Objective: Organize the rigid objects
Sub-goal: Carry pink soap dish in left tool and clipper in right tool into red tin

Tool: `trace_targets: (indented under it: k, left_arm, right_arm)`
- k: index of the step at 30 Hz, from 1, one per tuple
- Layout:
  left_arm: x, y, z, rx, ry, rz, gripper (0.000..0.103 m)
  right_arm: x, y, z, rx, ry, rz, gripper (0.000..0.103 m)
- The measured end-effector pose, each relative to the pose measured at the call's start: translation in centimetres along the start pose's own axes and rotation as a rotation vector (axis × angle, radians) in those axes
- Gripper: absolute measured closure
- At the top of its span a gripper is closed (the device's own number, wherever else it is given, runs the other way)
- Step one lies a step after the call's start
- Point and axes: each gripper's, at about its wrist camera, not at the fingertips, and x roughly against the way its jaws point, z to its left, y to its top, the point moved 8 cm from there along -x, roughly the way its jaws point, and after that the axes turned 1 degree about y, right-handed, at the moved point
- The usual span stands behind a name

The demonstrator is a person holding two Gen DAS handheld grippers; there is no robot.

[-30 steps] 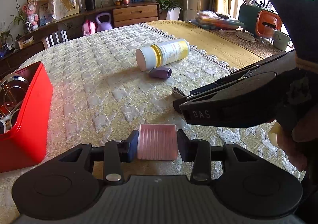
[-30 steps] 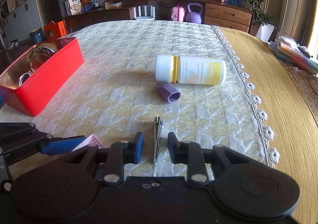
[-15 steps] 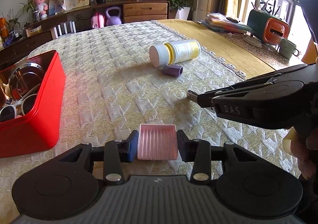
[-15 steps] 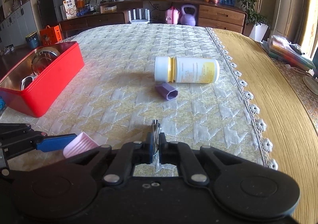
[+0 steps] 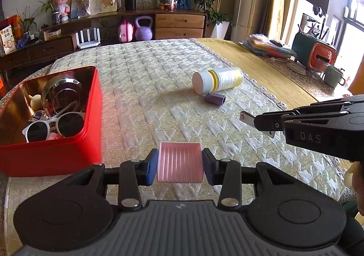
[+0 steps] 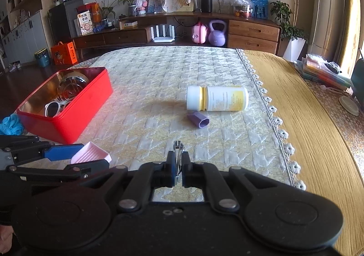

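Observation:
My left gripper (image 5: 179, 165) is shut on a pink ribbed dish (image 5: 180, 161), held above the quilted cloth; the dish also shows in the right wrist view (image 6: 91, 156). My right gripper (image 6: 178, 160) is shut on a metal nail clipper (image 6: 178, 149), lifted off the cloth; its tip shows in the left wrist view (image 5: 246, 117). A red tin (image 5: 56, 151) at the left holds white sunglasses (image 5: 52, 125) and a metal lid. A white and yellow bottle (image 6: 217, 98) lies on its side with a small purple piece (image 6: 198, 119) just in front of it.
The quilted cloth (image 6: 159, 69) ends in a lace edge at the right, with bare yellow tablecloth (image 6: 307, 119) beyond. A green and orange holder (image 5: 314, 54) and a mug (image 5: 333, 75) stand at the far right. A sideboard with clutter runs along the back.
My right gripper closed on the nail clipper and lifted it off the cloth. Both grippers rose and drew back; the red tin's inside came into view.

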Motion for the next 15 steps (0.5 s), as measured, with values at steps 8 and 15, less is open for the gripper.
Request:
trace_targets:
  k: [8, 15]
  left_arm:
    - [1.8, 1.7, 2.6, 0.039, 0.017, -0.025, 0.063]
    - [3.0, 3.1, 5.4, 0.069, 0.042, -0.047, 0.063]
  right_arm:
    - [1.5, 1.5, 1.8, 0.025, 0.015, -0.035, 0.098]
    - [2.2, 3.1, 4.0, 0.038, 0.044, -0.064, 0.098]
